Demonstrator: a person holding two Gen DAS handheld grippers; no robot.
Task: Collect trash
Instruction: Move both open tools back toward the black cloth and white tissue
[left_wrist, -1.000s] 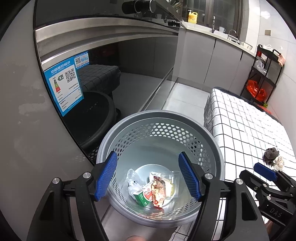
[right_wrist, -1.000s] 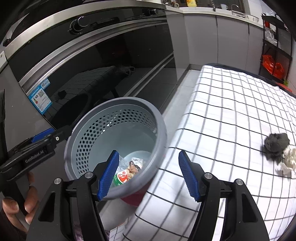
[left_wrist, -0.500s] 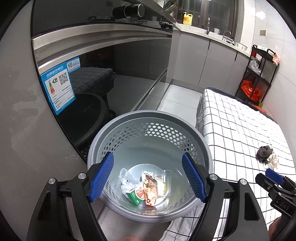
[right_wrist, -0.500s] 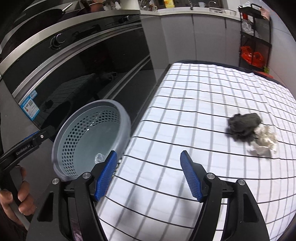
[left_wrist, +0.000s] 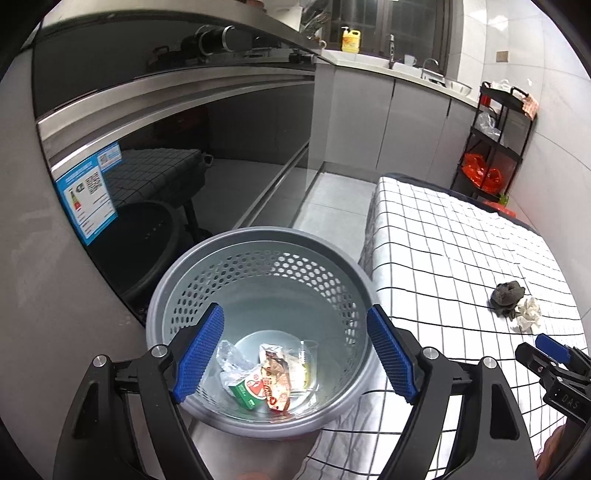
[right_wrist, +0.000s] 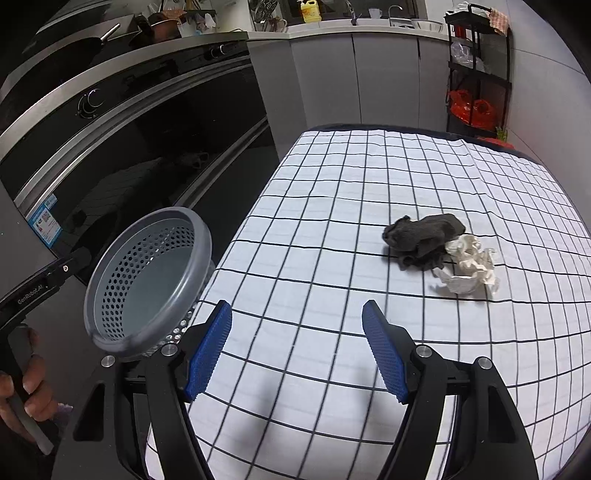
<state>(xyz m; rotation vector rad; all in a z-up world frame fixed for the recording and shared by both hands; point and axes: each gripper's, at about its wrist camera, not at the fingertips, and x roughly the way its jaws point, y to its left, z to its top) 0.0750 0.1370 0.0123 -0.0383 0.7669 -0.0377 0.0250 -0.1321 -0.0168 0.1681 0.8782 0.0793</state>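
Now swung off the grey basket (right_wrist: 147, 280), left of frame, toward 2 scraps at center right: dark rag (right_wrist: 423, 236) touching crumpled paper (right_wrist: 467, 269). Right gripper (right_wrist: 297, 350) spread, empty. Left gripper (left_wrist: 295, 354) released above basket wrappers (left_wrist: 266, 384). Pickup likely next.

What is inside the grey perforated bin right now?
The grey perforated plastic bin holds a green-and-red carton, a brown snack wrapper and clear plastic; anything beneath them is hidden.
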